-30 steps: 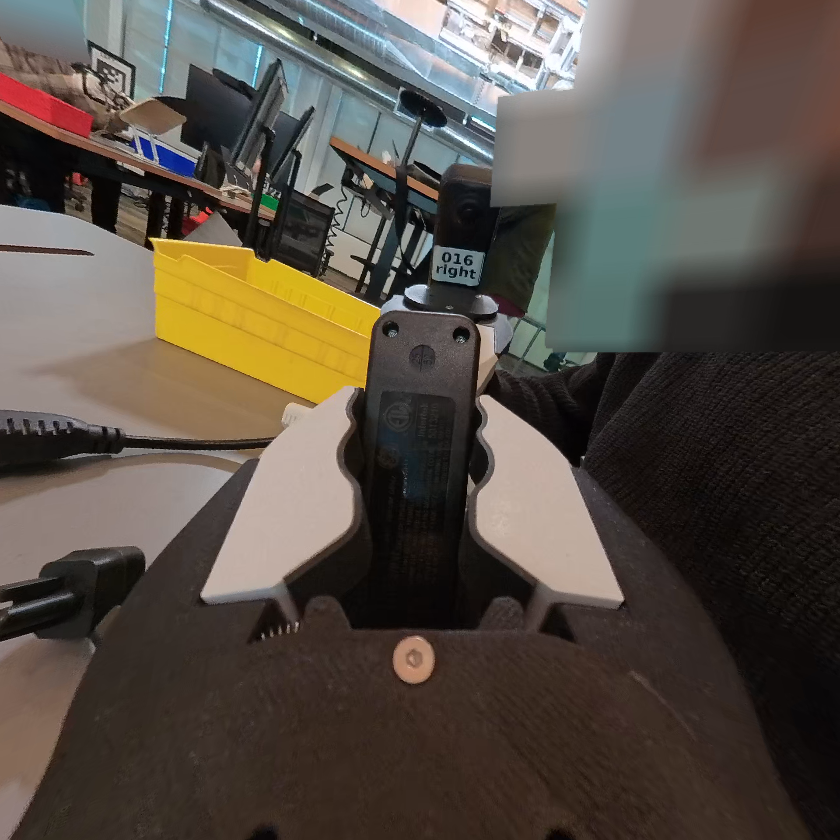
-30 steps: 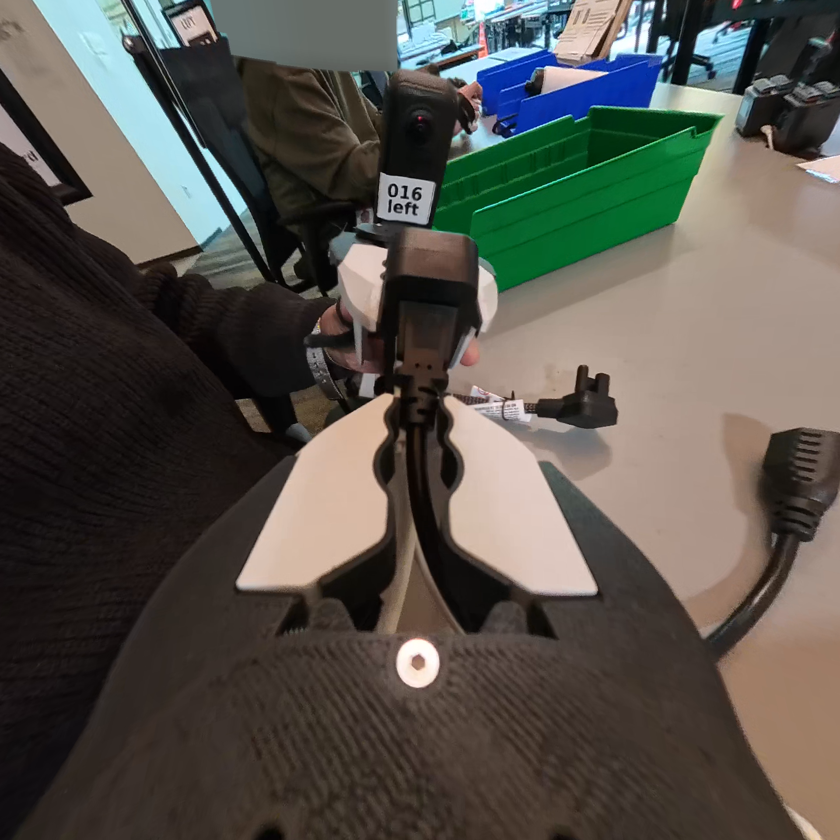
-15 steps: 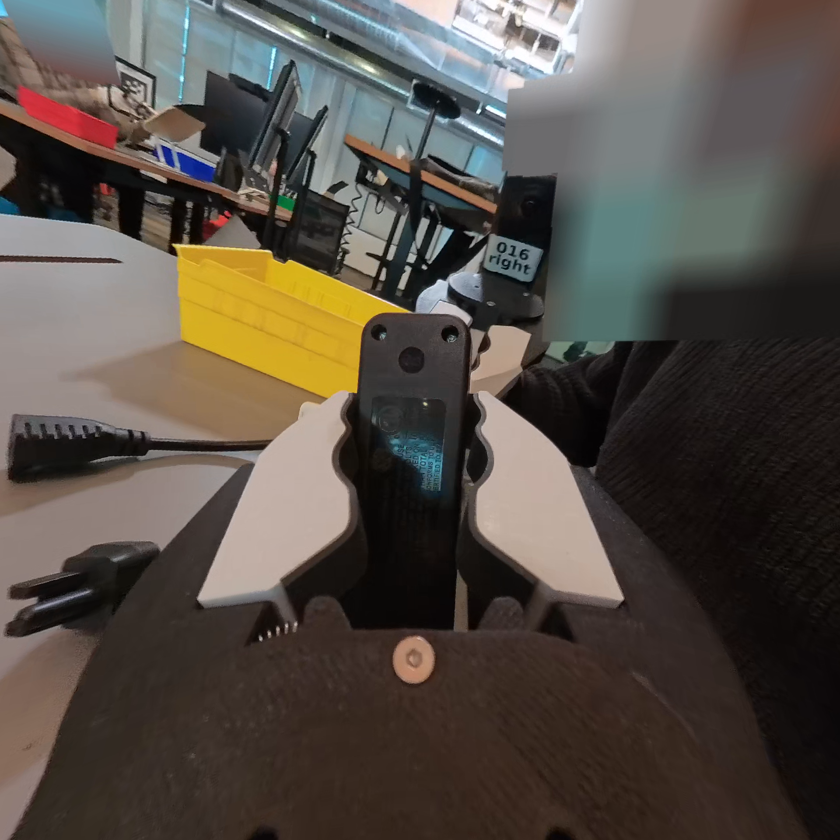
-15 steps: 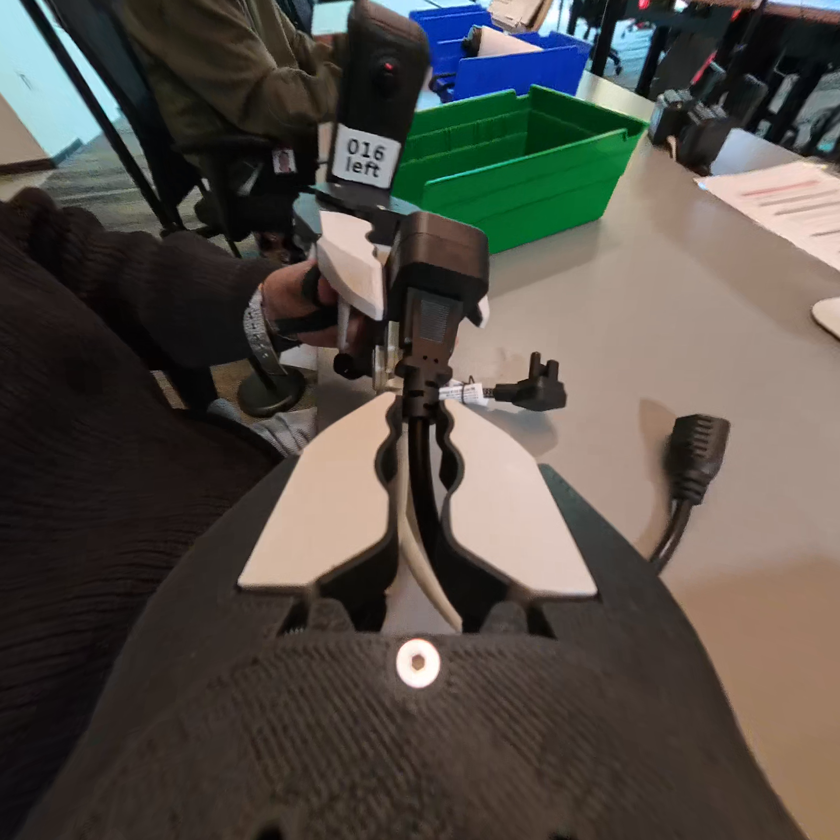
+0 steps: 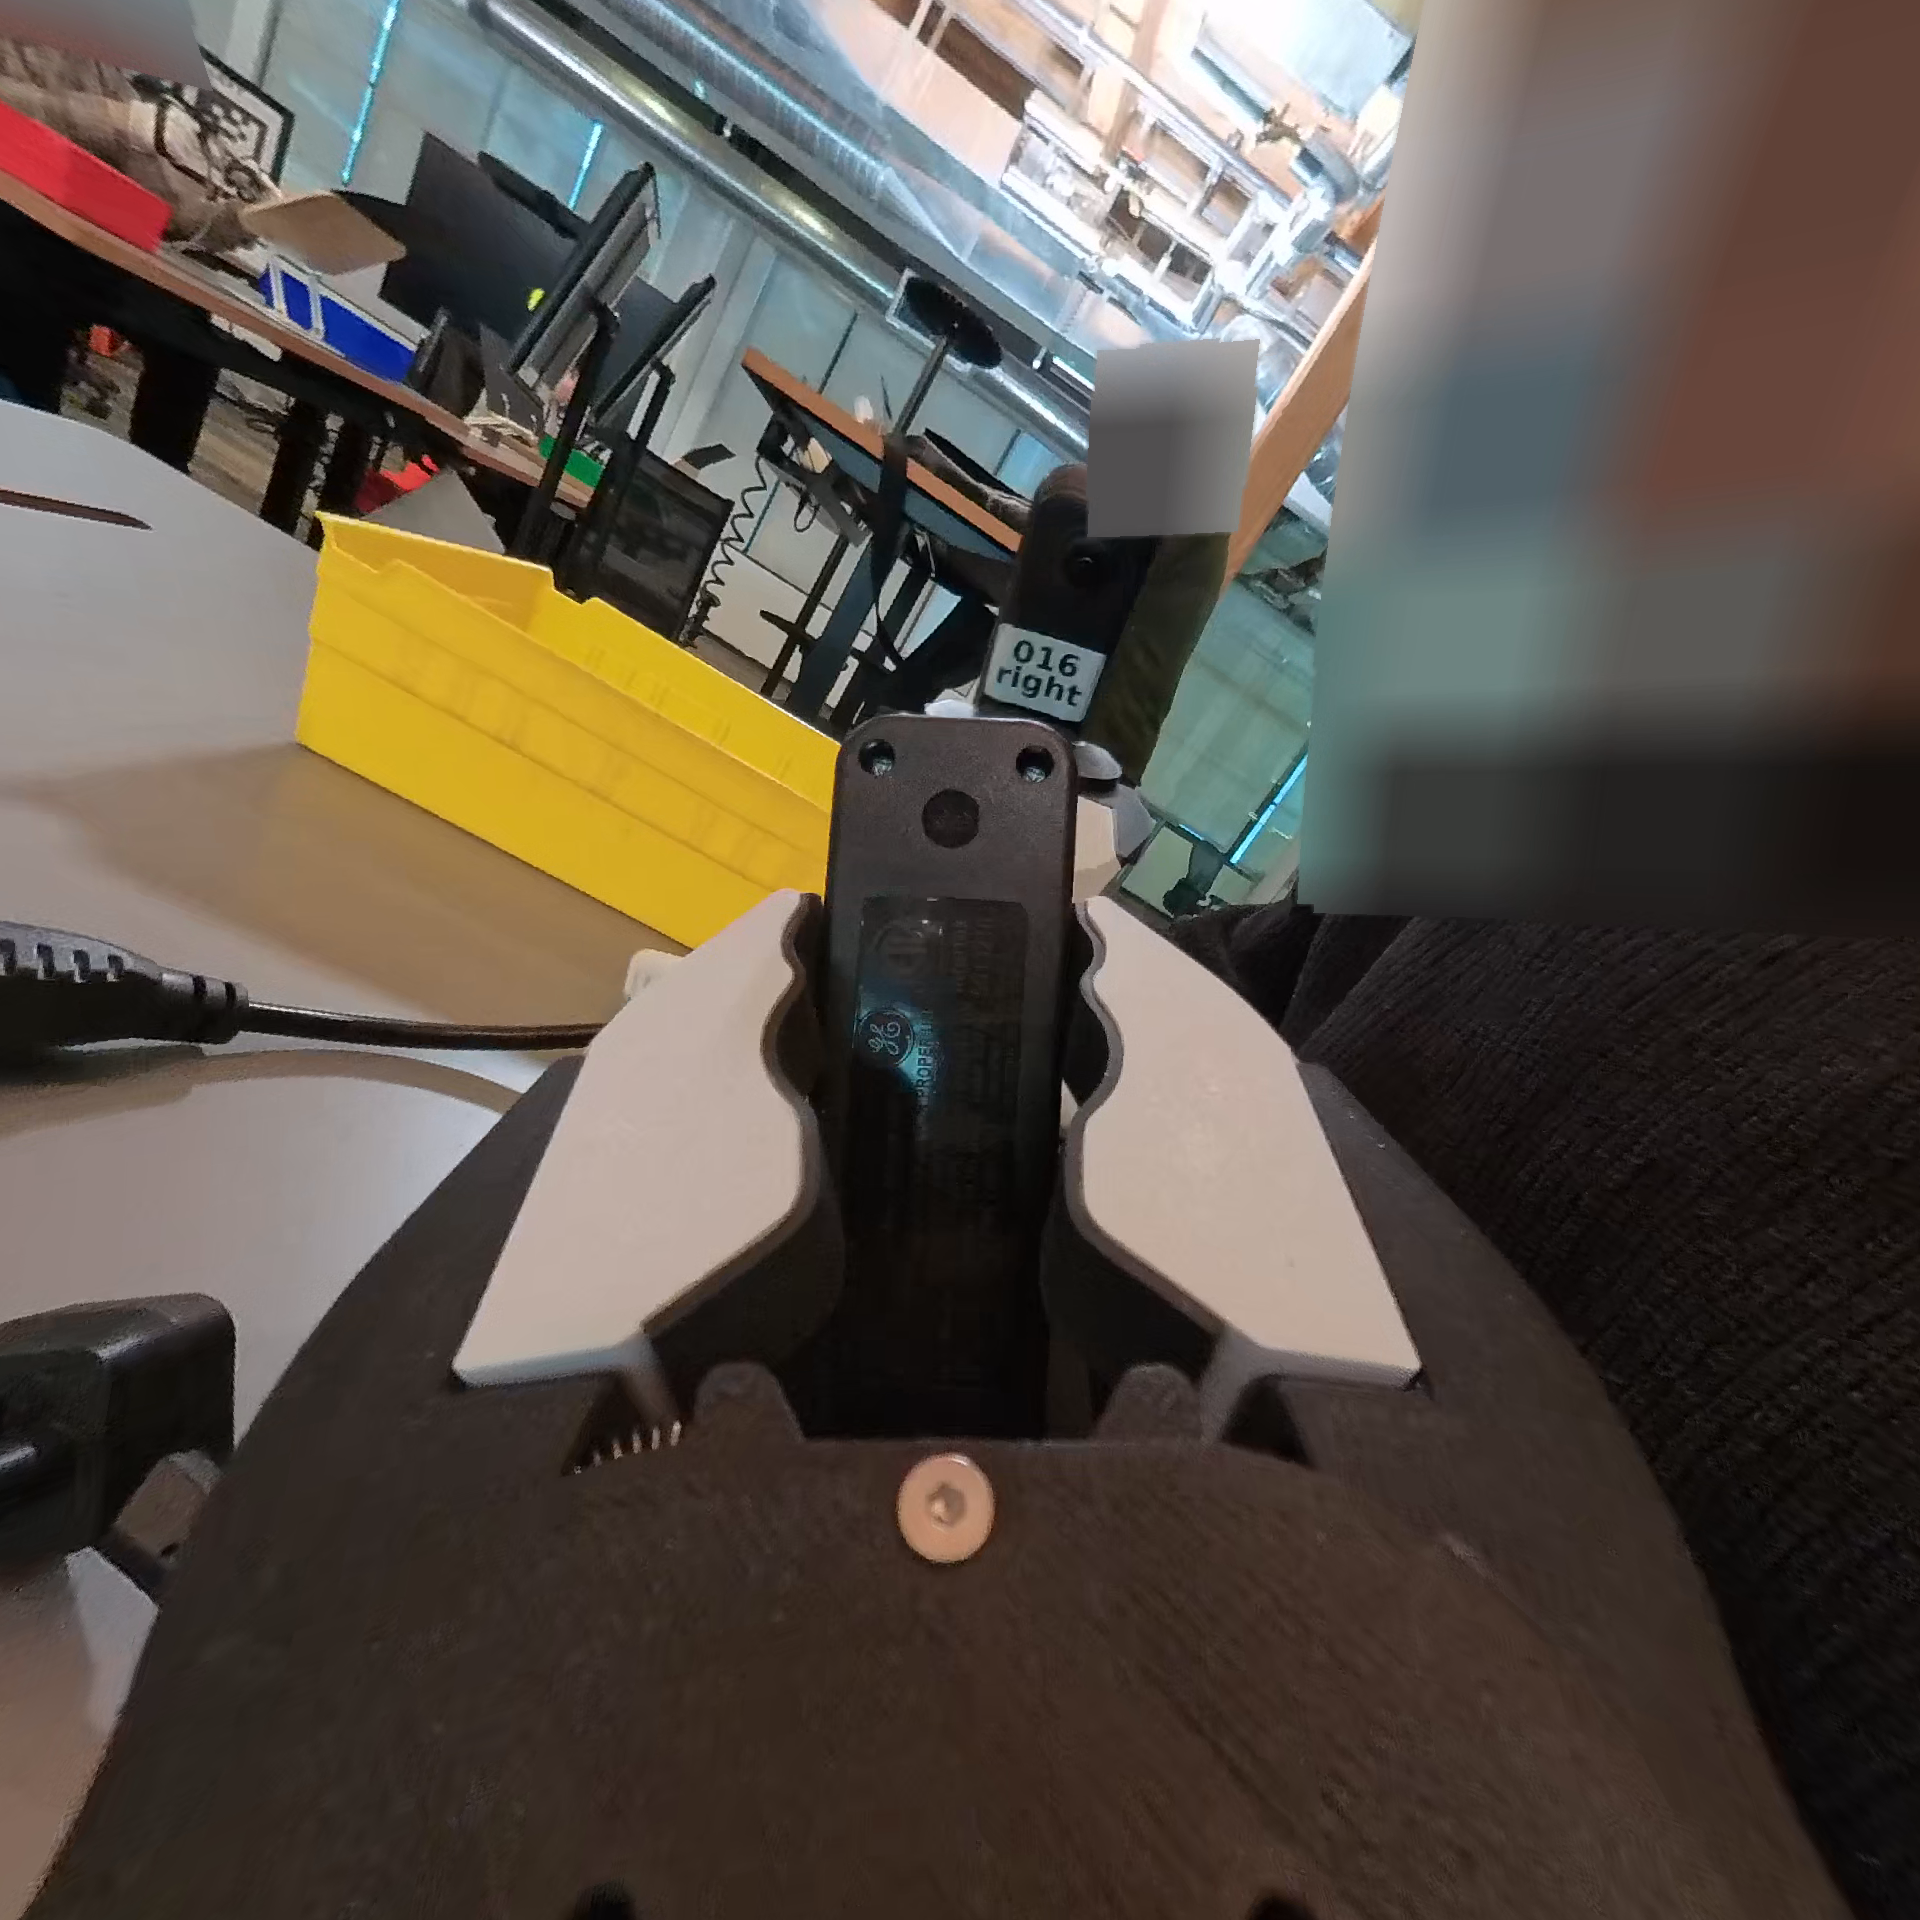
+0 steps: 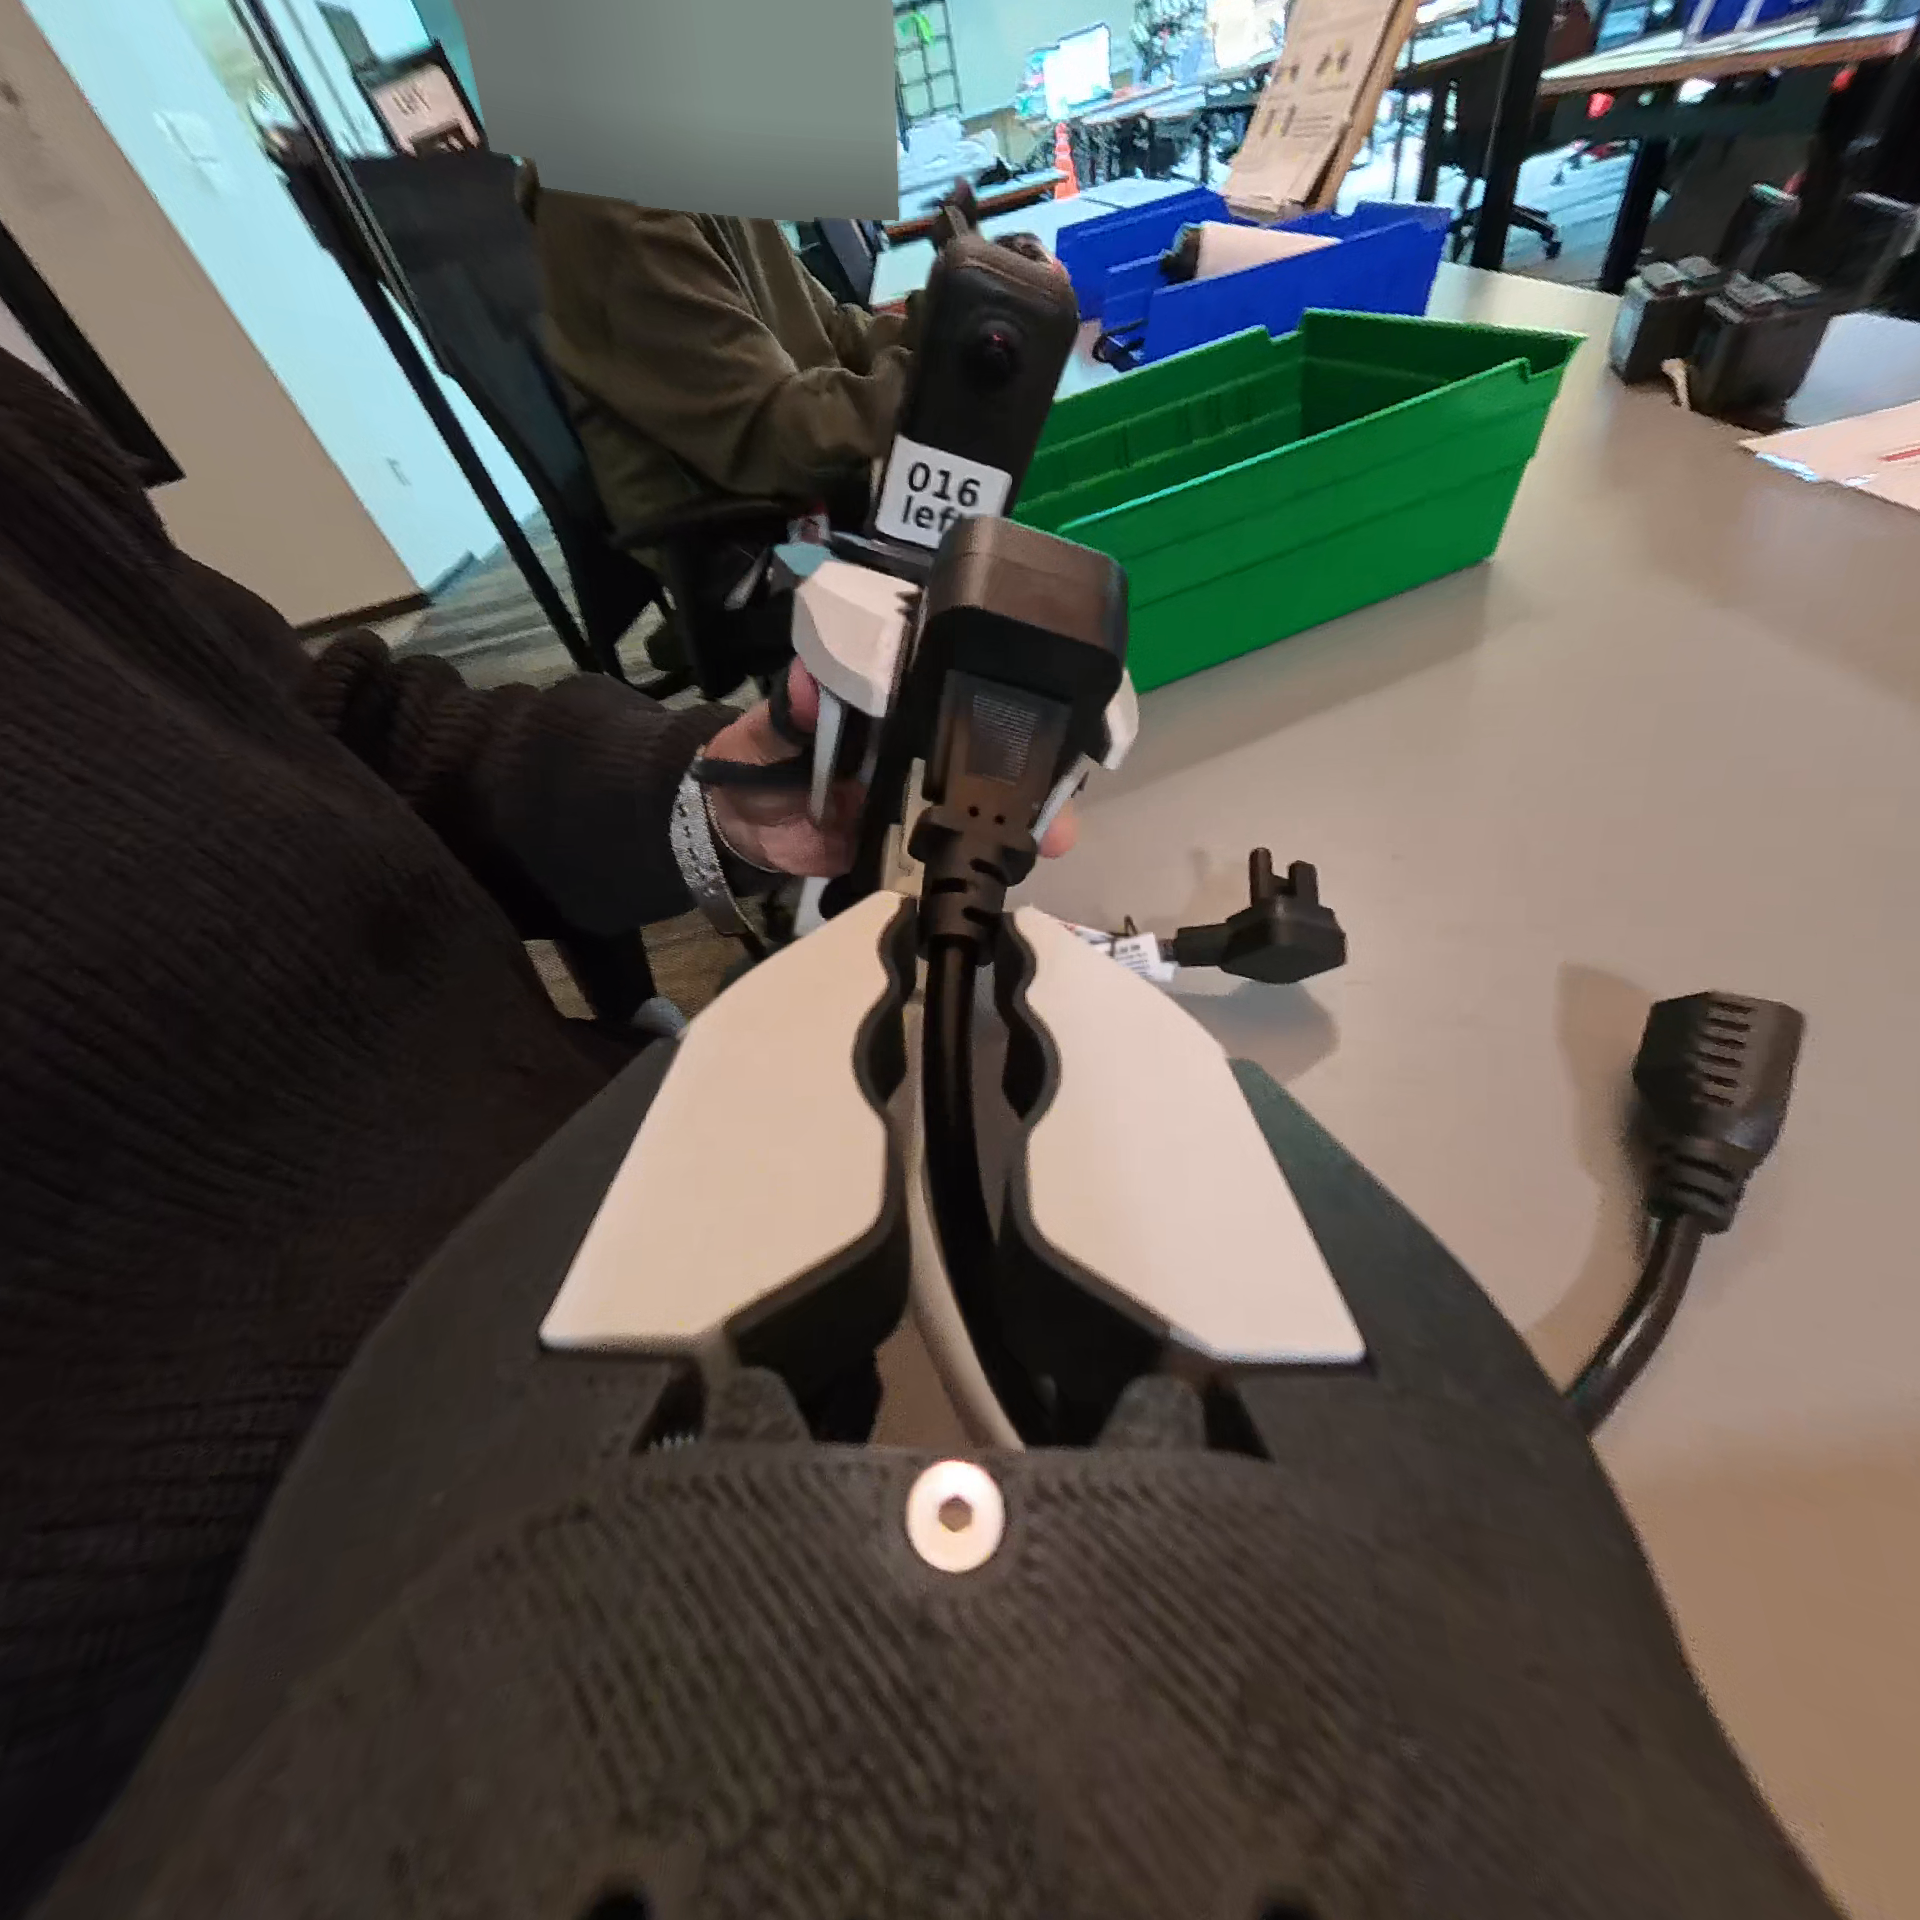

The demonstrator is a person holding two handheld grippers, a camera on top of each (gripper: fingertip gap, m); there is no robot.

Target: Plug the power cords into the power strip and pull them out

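the left gripper (image 5: 940, 997) is clamped on the black power strip (image 5: 951, 935), held above the grey table (image 6: 1558, 831); the right gripper (image 6: 956, 935) pinches the black power cord (image 6: 951, 1091) just below its plug (image 6: 1003, 686), which sits against the strip.

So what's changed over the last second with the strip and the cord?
Little. The left gripper stays shut on the power strip and the right gripper on the power cord, its plug against the strip throughout. Half a second ago the pair tilted and swung aside; now they face each other as before. The loose cords and green bin lie unmoved on the table.
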